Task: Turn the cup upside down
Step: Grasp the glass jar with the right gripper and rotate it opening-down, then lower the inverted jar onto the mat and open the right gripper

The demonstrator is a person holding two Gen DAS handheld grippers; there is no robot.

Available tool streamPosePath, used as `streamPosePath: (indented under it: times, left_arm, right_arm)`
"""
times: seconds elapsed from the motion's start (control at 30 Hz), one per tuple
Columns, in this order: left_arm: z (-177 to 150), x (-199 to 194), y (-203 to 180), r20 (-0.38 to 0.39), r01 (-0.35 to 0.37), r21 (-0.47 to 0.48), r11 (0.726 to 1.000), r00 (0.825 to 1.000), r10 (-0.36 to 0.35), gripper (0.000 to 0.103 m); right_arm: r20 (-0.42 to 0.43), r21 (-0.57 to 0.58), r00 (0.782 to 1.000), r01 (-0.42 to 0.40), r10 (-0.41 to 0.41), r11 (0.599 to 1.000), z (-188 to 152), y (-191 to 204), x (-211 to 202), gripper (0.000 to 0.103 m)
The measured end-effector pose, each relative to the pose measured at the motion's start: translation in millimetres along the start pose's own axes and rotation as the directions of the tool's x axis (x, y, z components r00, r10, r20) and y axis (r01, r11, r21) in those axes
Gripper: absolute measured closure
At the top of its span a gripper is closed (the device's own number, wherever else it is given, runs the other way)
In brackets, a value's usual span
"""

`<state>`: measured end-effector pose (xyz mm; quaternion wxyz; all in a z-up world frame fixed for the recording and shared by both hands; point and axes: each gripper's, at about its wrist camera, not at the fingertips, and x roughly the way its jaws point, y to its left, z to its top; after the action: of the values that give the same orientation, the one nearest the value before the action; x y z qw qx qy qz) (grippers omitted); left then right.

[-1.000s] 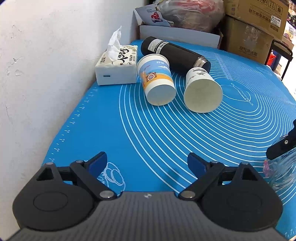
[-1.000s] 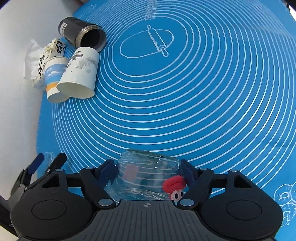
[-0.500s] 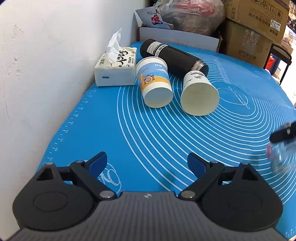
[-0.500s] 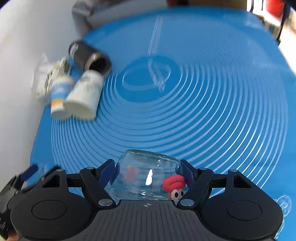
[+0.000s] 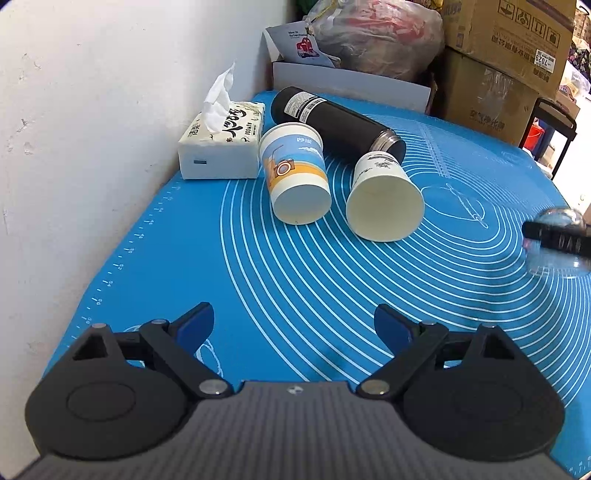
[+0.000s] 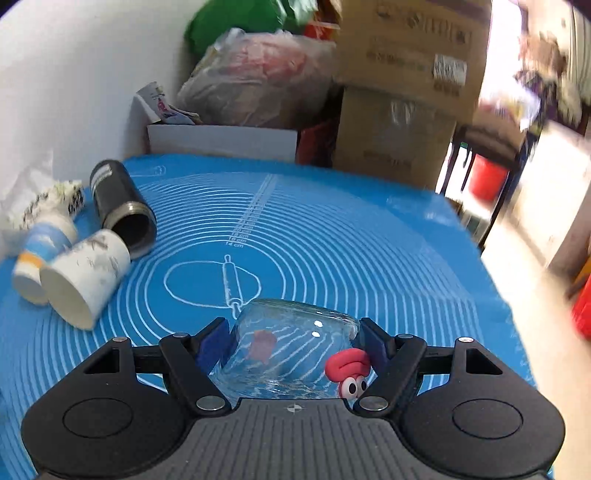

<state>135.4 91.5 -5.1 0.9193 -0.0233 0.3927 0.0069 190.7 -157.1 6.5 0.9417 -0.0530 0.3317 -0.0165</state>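
The right gripper (image 6: pixel 293 339) pinches a clear glass cup (image 6: pixel 291 347) between its blue fingers (image 6: pixel 214 341), one pad on each side of the wall. The cup sits tilted in the grip, its flat glass end up and toward the far side of the blue baking mat (image 6: pixel 332 240), above the mat's rolling-pin drawing. A red cartoon figure (image 6: pixel 349 373) shows on the cup's wall near the right finger. In the left wrist view the same cup (image 5: pixel 557 243) appears blurred at the mat's right edge, with a dark gripper finger across it.

The left gripper (image 5: pixel 293 325) hangs over the near part of the mat with its fingers spread wide and nothing between them.

Toward the far left corner of the mat, by the white wall, lie a tissue pack (image 5: pixel 221 147), a black thermos flask (image 5: pixel 336 122) on its side, a blue-and-orange paper cup (image 5: pixel 295 173) and a white paper cup (image 5: pixel 384 195), both on their sides with mouths toward the camera. The white paper cup touches the flask's open end. Beyond the mat's far edge stand cardboard boxes (image 5: pixel 495 55) and a plastic bag (image 5: pixel 376 33)
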Motion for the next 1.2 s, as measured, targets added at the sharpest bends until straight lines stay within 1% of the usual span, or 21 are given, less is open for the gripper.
streamPosePath:
  times: [0.13,0.23,0.43,0.53,0.57,0.7,0.8,0.87,0.97,1.07,1.2]
  left_arm:
    - [-0.3,-0.6,1.7,0.0,0.003,-0.016,1.0,1.0,-0.003,0.01]
    - [-0.9,-1.7,1.3,-0.003,0.005,-0.022,1.0,1.0,-0.006,0.01]
    - [-3.4,-4.8,-4.3,0.003,0.014,-0.023,1.0,1.0,-0.014,0.01]
    - [-5.4,-6.2,-7.8,0.015,0.001,-0.023,1.0,1.0,-0.001,0.01]
    - [-5.9,-6.7,-9.5,0.019,0.0,-0.02,1.0,1.0,0.0,0.01]
    - [-6.9,-9.0,-14.9,0.028,0.012,-0.008,1.0,1.0,-0.012,0.01]
    - [-8.1,-13.9,-21.0,0.042,0.023,0.0,1.0,0.999,-0.023,0.01]
    - [-9.7,-19.7,-26.4,0.054,0.035,0.01,0.999,0.998,-0.035,0.01]
    - [-14.5,-32.6,-37.7,0.079,0.057,0.043,0.997,0.995,-0.06,0.01]
    - [-22.1,-46.9,-50.9,0.11,0.062,0.081,0.995,0.991,-0.071,0.01]
    - [-36.8,-59.7,-68.3,0.112,0.065,0.122,0.99,0.991,-0.079,0.009]
  right_arm:
    - [0.077,-0.082,0.997,0.03,-0.024,0.996,-22.1,11.1,-14.0,0.029]
    - [0.107,-0.096,0.994,0.042,-0.032,0.994,-34.5,14.5,-22.7,0.029]
    - [0.115,-0.055,0.993,0.027,-0.021,0.998,-44.8,8.4,-29.2,0.03]
    - [0.101,-0.053,0.995,0.03,-0.024,0.998,-49.0,9.1,-30.9,0.032]
    - [0.091,-0.049,0.995,0.033,-0.028,0.998,-49.7,8.2,-30.3,0.028]
    - [0.087,-0.011,0.996,0.004,-0.003,1.0,-50.2,0.4,-32.1,0.028]
    - [0.086,0.002,0.996,-0.018,0.018,1.0,-49.3,-3.1,-40.7,0.022]
    - [0.085,0.009,0.996,-0.038,0.037,0.999,-49.7,-6.3,-51.2,0.013]
    - [0.095,0.014,0.994,-0.05,0.048,0.999,-53.5,-11.1,-75.5,0.005]
    - [0.099,0.028,0.994,-0.057,0.054,0.998,-59.5,-17.2,-103.5,0.001]
    - [0.08,0.062,0.995,-0.062,0.057,0.996,-70.7,-25.1,-133.8,0.0]
